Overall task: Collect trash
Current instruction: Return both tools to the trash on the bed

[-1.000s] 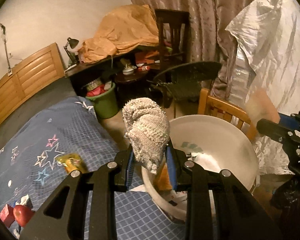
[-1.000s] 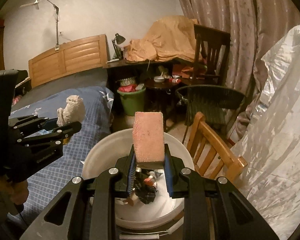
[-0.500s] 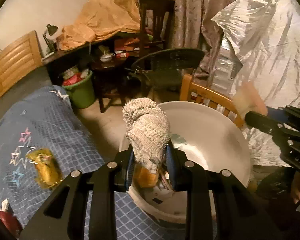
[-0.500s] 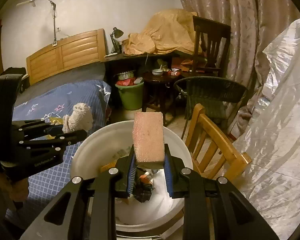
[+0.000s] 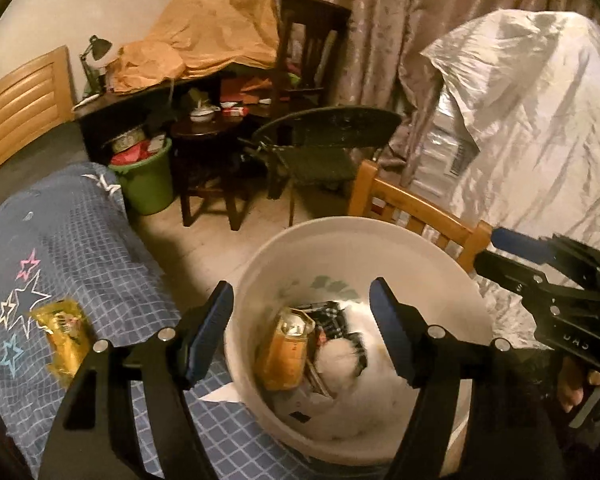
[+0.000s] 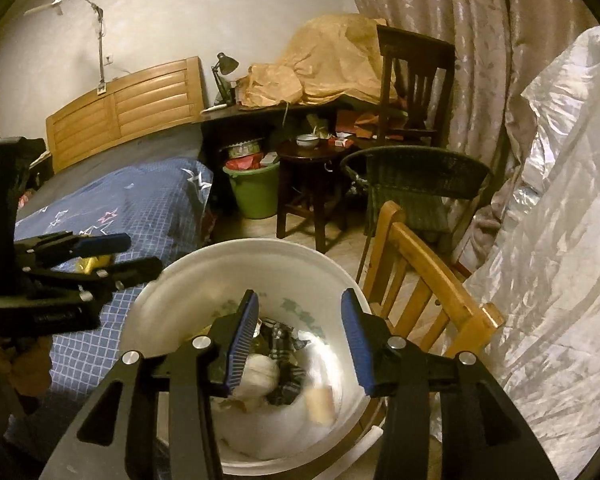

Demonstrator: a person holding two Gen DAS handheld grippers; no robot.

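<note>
L claw (image 5: 300,304): jaws spread wide apart, nothing between them, positioned above the white bucket (image 5: 432,256). R claw (image 6: 298,312): jaws also apart and empty, above the same bucket (image 6: 172,288).

Bucket contents, L wrist view: orange-yellow packet (image 5: 282,354) at approx. 9 o'clock of the interior; pale rounded cloth wad (image 5: 336,358) just beside it toward center; dark checked item (image 5: 332,316) at 12 o'clock of the pile. White material lines the bottom. R wrist view: cloth wad (image 6: 260,368) sits directly below the L-side finger of the R claw; a blurred pinkish block (image 6: 320,400) lies at approx. 4 o'clock of the interior; motion blur, edges unclear.

Bucket location: on the floor, touching or just beside the bed edge; cannot tell which. Wooden chair (image 5: 416,208) at 1 o'clock of the bucket, close behind the rim.

Remaining item on bed (image 5: 80,240): yellow wrapper (image 5: 62,338) lying on the blue checked cover, at 9 o'clock of the bucket, apart from it.

R claw appears in L wrist view at 3 o'clock (image 5: 496,252); L claw appears in R wrist view at 9 o'clock (image 6: 140,254).

Background, 12 o'clock: green bin (image 5: 146,182), full, beside the dark desk (image 5: 112,100).
</note>
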